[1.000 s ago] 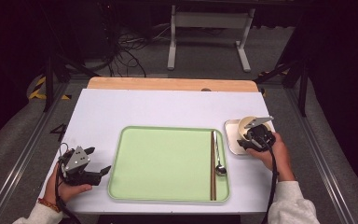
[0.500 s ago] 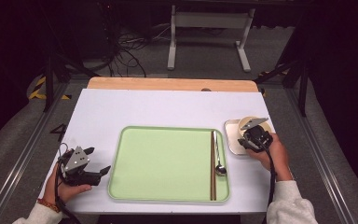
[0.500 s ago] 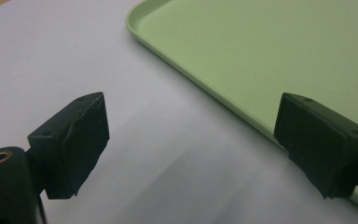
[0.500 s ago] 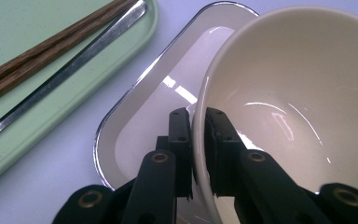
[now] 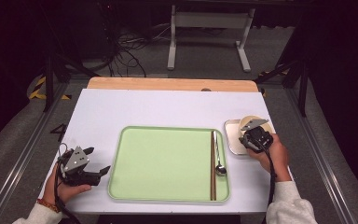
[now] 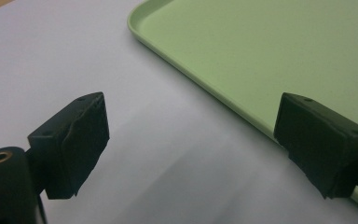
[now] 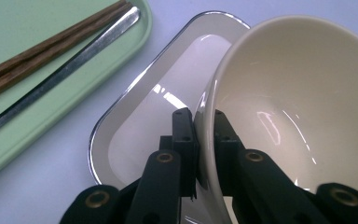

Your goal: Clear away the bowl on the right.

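A cream bowl [image 7: 279, 93] sits tilted in a white square dish [image 7: 168, 84] just right of the green tray [image 5: 168, 158]. My right gripper [image 7: 204, 116] is shut on the bowl's near rim, one jaw inside and one outside; its jaws have just been closing on that rim. In the high view the right gripper [image 5: 254, 136] covers most of the bowl [image 5: 266, 126]. My left gripper [image 5: 98, 160] rests open on the table at the tray's left edge, and the left gripper [image 6: 191, 135] has nothing between its jaws.
Wooden chopsticks [image 5: 212, 163] and a metal spoon [image 5: 218, 158] lie along the right side of the tray. The dish [image 5: 230, 135] stands close to the tray's right rim. A wooden strip [image 5: 168, 84] runs along the table's far edge.
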`<state>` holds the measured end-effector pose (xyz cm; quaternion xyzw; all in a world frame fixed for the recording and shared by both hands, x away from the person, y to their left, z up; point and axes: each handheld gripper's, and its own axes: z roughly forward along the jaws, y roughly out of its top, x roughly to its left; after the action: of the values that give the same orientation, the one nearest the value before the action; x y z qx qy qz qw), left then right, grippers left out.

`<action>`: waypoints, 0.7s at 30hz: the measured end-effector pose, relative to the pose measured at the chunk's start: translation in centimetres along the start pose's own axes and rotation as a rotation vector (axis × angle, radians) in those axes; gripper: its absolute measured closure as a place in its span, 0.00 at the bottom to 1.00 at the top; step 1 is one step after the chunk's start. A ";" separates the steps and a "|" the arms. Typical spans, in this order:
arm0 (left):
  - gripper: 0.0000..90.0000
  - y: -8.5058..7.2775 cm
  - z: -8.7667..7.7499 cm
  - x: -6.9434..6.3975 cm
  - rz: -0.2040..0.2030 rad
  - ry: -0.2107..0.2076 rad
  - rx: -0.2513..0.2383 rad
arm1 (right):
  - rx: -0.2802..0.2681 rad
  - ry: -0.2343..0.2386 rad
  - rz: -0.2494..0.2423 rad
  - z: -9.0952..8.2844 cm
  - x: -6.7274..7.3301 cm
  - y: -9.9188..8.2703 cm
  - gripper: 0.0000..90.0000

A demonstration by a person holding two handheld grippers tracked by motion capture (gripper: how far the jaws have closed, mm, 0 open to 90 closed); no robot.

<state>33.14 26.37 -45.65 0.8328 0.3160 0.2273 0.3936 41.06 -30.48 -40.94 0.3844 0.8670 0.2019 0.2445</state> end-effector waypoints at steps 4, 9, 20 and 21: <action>0.12 0.0 0.0 0.0 0.000 0.000 -0.002 | -0.027 -0.005 0.005 -0.3 -0.1 -0.1 0.93; 0.12 0.0 0.0 0.0 0.000 0.002 -0.004 | -0.047 0.005 0.011 -0.8 -0.1 -0.2 0.92; 0.12 0.1 0.0 0.0 0.003 0.001 -0.004 | -0.094 -0.007 0.000 -1.8 0.2 0.1 0.92; 0.12 0.1 0.0 0.0 0.003 0.001 -0.004 | -0.100 -0.005 0.002 -2.0 0.3 0.2 0.92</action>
<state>33.17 26.32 -45.58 0.8324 0.3145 0.2291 0.3946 39.87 -30.51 -39.36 0.3729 0.8549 0.2443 0.2653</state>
